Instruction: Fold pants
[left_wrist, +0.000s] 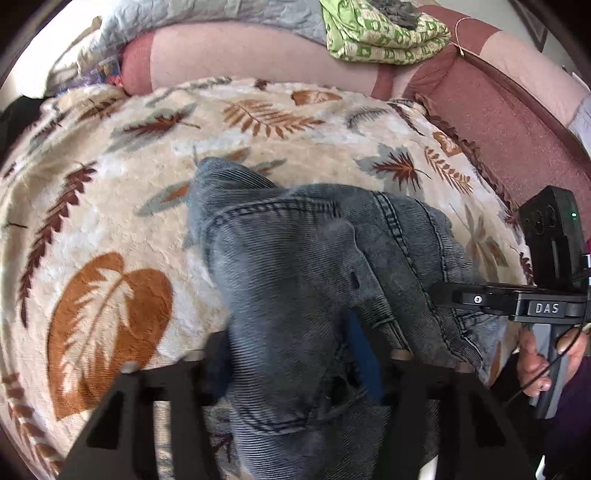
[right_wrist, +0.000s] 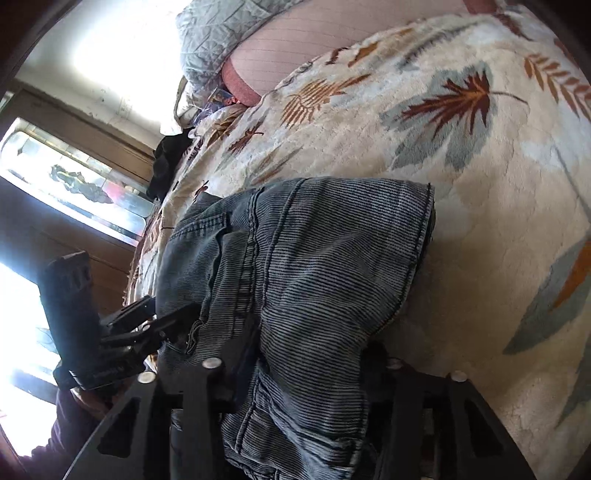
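Grey-blue corduroy pants lie bunched on a cream leaf-print blanket. My left gripper is shut on the pants' near part, and cloth drapes over its fingers. My right gripper enters from the right in the left wrist view and grips the pants' right edge. In the right wrist view the pants hang over my right gripper, shut on them. My left gripper shows at the left, clamped on the pants' edge.
The blanket covers a bed. A pink bolster, a grey quilt and a green patterned cloth lie behind. A maroon sofa edge runs on the right. A wooden cabinet stands at the left.
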